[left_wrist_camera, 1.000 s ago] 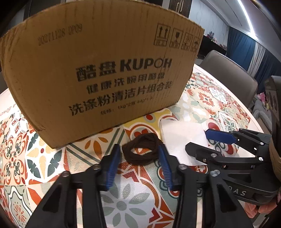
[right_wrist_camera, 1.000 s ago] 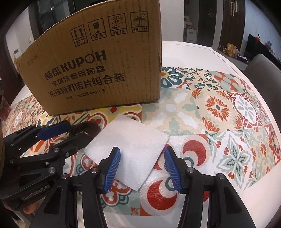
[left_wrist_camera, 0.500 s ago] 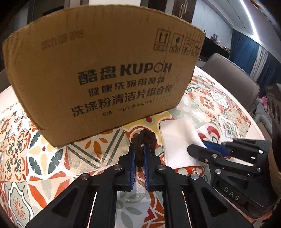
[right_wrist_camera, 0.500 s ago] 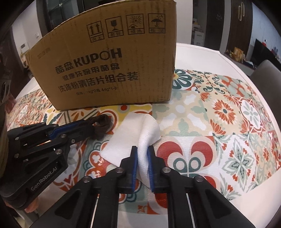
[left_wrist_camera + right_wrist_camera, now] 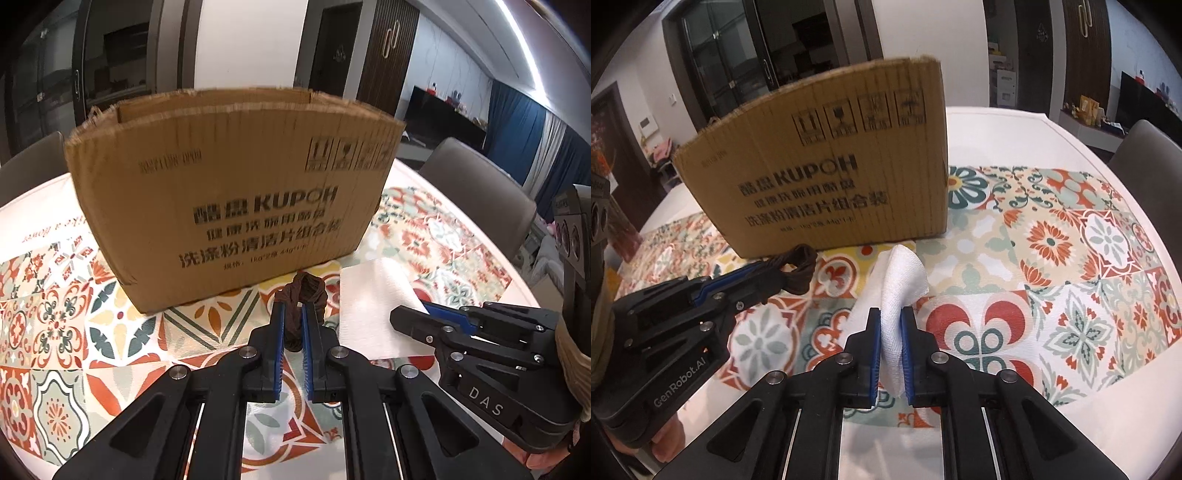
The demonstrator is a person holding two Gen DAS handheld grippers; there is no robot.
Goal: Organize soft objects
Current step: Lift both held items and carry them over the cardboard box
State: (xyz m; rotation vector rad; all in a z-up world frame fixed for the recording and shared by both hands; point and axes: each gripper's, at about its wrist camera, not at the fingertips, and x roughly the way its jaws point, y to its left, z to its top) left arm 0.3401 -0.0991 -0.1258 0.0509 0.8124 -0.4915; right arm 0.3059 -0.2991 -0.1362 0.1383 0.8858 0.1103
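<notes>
Right wrist: right gripper (image 5: 890, 317) pinches bunched white gauze cloth (image 5: 899, 284).

Both wrist views closely face 1 box (image 5: 229, 206).

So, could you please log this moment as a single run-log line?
left gripper: shut on brown hair tie | right gripper: shut on white cloth | cardboard box: behind both

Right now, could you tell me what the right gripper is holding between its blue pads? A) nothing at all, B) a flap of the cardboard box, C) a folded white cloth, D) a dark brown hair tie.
C: in the right wrist view the right gripper is shut on the white cloth, which bunches up between its pads, while the left gripper holds the brown hair tie.
</notes>
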